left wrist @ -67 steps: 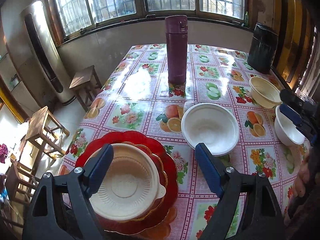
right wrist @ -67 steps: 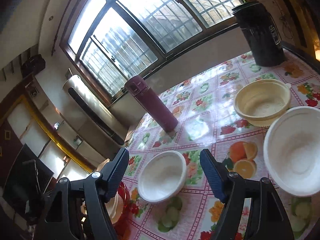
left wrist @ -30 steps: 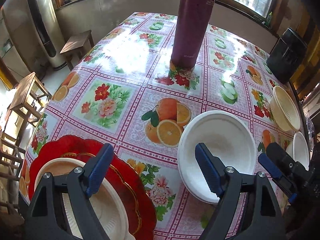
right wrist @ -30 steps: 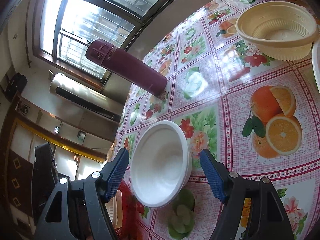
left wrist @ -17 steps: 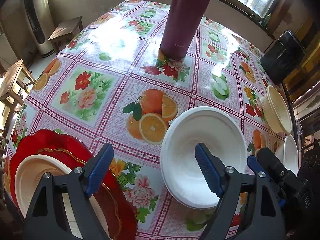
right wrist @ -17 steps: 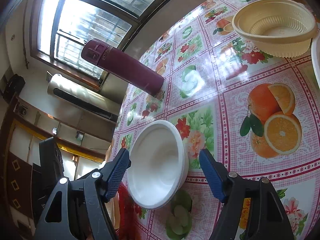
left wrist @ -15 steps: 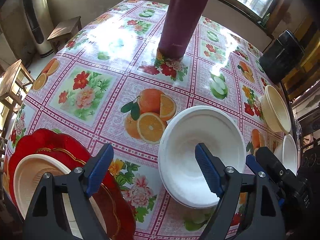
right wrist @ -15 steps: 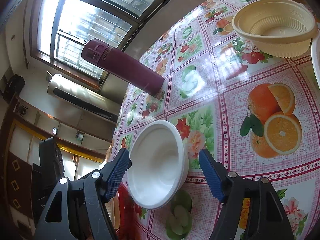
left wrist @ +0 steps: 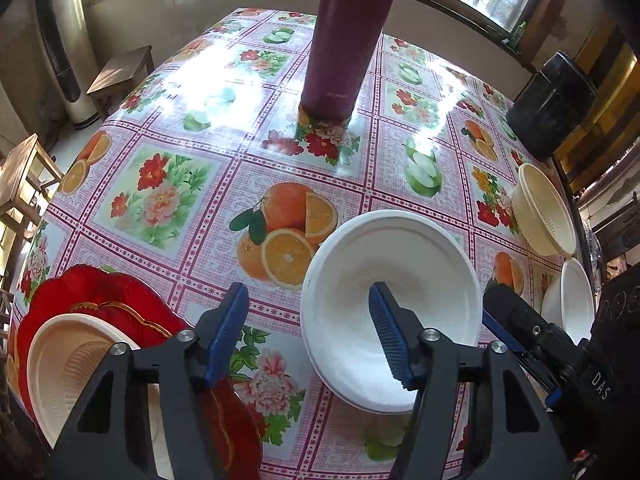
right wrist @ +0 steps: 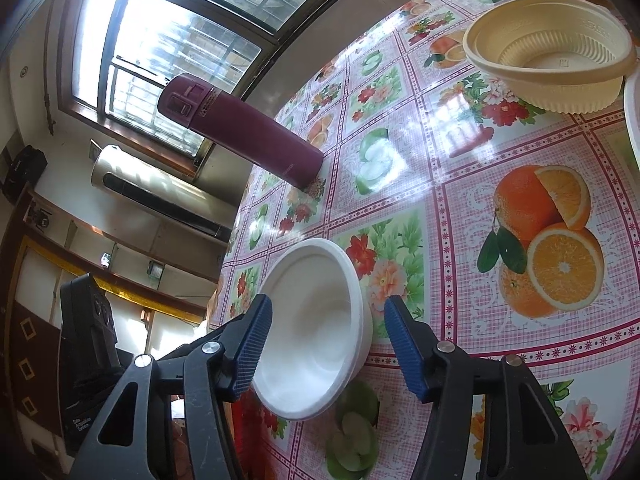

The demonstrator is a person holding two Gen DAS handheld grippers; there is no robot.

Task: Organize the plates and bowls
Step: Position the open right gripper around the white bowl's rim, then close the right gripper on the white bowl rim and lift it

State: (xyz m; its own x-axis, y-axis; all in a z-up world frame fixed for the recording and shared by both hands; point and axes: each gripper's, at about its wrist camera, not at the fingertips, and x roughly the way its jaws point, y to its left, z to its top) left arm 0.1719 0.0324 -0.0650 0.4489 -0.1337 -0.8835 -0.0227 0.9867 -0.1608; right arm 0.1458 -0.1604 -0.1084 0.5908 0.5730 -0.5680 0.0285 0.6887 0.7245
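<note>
A white bowl [left wrist: 400, 280] sits on the flowered tablecloth [left wrist: 180, 192]. My left gripper [left wrist: 308, 334] straddles its near left rim, one finger inside, one outside. Its jaws are closing and the pads stand clear of the rim. My right gripper [right wrist: 326, 344] straddles the opposite rim of the white bowl [right wrist: 316, 320], closing too, pads not pressing. The right gripper [left wrist: 489, 308] also shows at the bowl's right side. A cream bowl [left wrist: 72, 360] lies on a red plate [left wrist: 92, 292] at the lower left. Another cream bowl [right wrist: 548, 52] and a second white bowl [left wrist: 576, 300] stand at the right.
A tall maroon flask [left wrist: 344, 40] stands mid-table behind the white bowl. A black container [left wrist: 556, 108] sits at the far right corner. Wooden stools [left wrist: 120, 72] stand beyond the table's left edge. The window wall runs along the back.
Both grippers came down over the white bowl from either side. In the last half second both pairs of jaws narrowed around its rim.
</note>
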